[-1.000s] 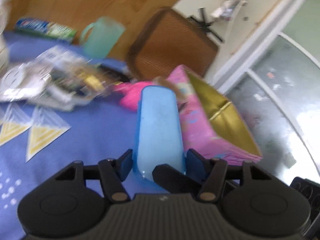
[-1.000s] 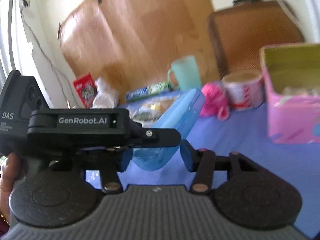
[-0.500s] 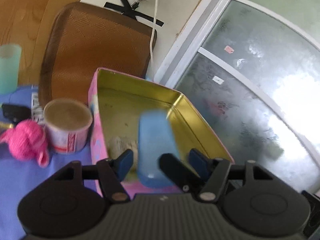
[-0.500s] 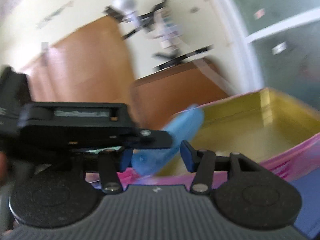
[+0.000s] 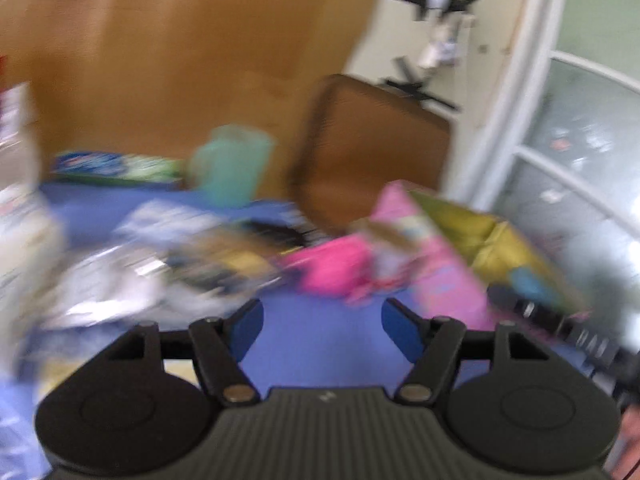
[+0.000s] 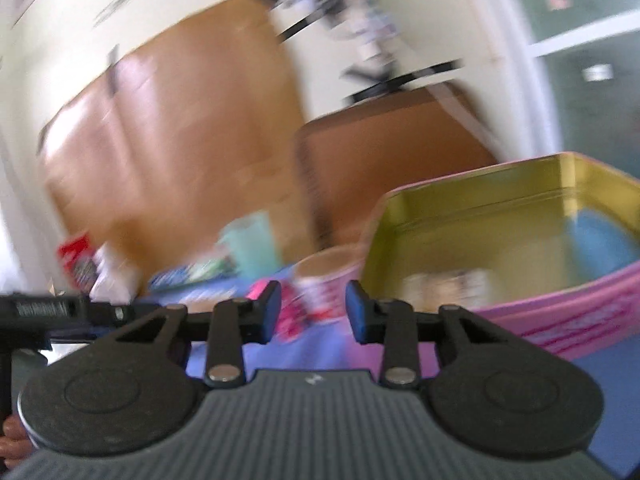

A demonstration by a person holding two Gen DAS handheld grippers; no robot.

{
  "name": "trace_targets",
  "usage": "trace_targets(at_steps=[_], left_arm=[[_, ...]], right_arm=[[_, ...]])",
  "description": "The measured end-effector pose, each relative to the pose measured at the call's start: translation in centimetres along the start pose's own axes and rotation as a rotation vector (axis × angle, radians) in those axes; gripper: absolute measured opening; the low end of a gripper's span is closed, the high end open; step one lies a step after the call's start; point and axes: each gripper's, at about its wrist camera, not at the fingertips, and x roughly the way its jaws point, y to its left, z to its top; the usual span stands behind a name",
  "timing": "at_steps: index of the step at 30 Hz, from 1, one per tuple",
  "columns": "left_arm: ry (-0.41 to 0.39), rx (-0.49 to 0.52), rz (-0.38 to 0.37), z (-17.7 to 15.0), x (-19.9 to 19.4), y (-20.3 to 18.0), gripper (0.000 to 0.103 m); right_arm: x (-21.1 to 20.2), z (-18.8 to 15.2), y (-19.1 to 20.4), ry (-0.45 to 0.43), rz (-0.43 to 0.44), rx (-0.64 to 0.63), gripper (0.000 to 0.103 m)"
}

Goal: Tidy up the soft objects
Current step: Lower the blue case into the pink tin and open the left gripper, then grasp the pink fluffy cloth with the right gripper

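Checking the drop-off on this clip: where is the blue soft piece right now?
It lies inside the pink tin, against its gold right-hand wall in the right wrist view: the blue piece. The left wrist view shows it there too; neither gripper holds it.

blue pouch [image 6: 600,248] now in tin [image 6: 472,204], left gripper [image 5: 322,320] emptied

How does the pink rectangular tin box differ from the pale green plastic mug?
The pink rectangular tin box is wide, low and angular; the pale green plastic mug is narrow, tall and round. The box holds a blue soft object; the mug's inside is not visible. Both stand upright on the blue tablecloth.
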Motion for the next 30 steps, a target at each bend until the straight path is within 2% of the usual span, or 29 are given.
trace_targets(at_steps=[2, 4, 5, 6, 8, 9, 11, 12, 13, 14, 15, 17, 19, 23, 24, 26, 28, 29, 30], left_arm=[[0.011, -0.031, 0.047, -1.5, -0.2, 2.1, 0.067], [0.02, -0.085, 0.055, -2.6, 0.2, 4.1, 0.067], [0.02, -0.108, 0.059, -3.2, 0.5, 4.8, 0.067], [0.014, -0.117, 0.056, -3.4, 0.5, 5.1, 0.062], [-0.028, -0.118, 0.043, -3.3, 0.2, 5.1, 0.065], [-0.022, -0.111, 0.041, -3.3, 0.3, 5.1, 0.065], [-0.022, -0.102, 0.03, -3.4, 0.2, 5.1, 0.065], [-0.024, -0.1, 0.029, -3.4, 0.2, 5.1, 0.065], [-0.026, -0.101, 0.028, -3.3, 0.2, 5.1, 0.065], [-0.029, -0.103, 0.024, -3.3, 0.1, 5.2, 0.065], [-0.032, -0.106, 0.021, -3.5, -0.1, 5.3, 0.065], [-0.035, -0.116, 0.014, -3.6, -0.2, 5.5, 0.065], [-0.035, -0.125, 0.002, -3.6, -0.3, 5.7, 0.065], [-0.026, -0.134, -0.049, -3.6, -0.3, 5.8, 0.065], [-0.012, -0.137, -0.073, -3.4, -0.2, 5.8, 0.065], [0.008, -0.166, -0.127, -3.1, 0.1, 5.9, 0.066], [0.012, -0.213, -0.174, -2.3, 0.5, 5.6, 0.074], [0.008, -0.223, -0.176, -1.8, 0.7, 5.2, 0.075], [0.004, -0.215, -0.178, -1.3, 0.8, 4.5, 0.076]], right_arm=[[2.0, -0.2, 1.9, 0.061, 0.015, -0.051, 0.039], [4.3, -0.1, 3.2, 0.101, 0.024, -0.085, 0.041], [5.6, 0.1, 3.5, 0.122, 0.013, -0.09, 0.048], [6.8, 0.5, 3.7, 0.133, -0.001, -0.084, 0.052], [8.7, 1.1, 3.9, 0.14, -0.026, -0.067, 0.059], [9.6, 1.4, 3.8, 0.145, -0.037, -0.06, 0.061], [11.1, 1.7, 3.4, 0.168, -0.034, -0.024, 0.06], [11.7, 1.6, 3.1, 0.186, -0.037, 0.007, 0.052], [12.2, 1.5, 2.8, 0.201, -0.052, 0.025, 0.038], [12.1, 1.3, 2.6, 0.203, -0.063, 0.025, 0.026], [11.6, 1.3, 2.4, 0.209, -0.038, 0.049, 0.016], [10.2, 1.0, 2.1, 0.239, 0.004, 0.09, 0.013], [7.9, 0.0, 2.3, 0.259, 0.033, 0.074, 0.003], [2.0, -2.3, 1.6, 0.298, 0.103, 0.073, 0.003], [0.8, -2.9, 1.4, 0.303, 0.116, 0.066, 0.008], [-1.0, -3.8, 1.8, 0.289, 0.11, -0.003, 0.01], [-1.1, -4.0, 2.7, 0.283, 0.071, -0.107, 0.013], [-0.9, -3.9, 3.0, 0.277, 0.058, -0.125, 0.017], [-0.5, -3.6, 2.9, 0.277, 0.063, -0.122, 0.03]])
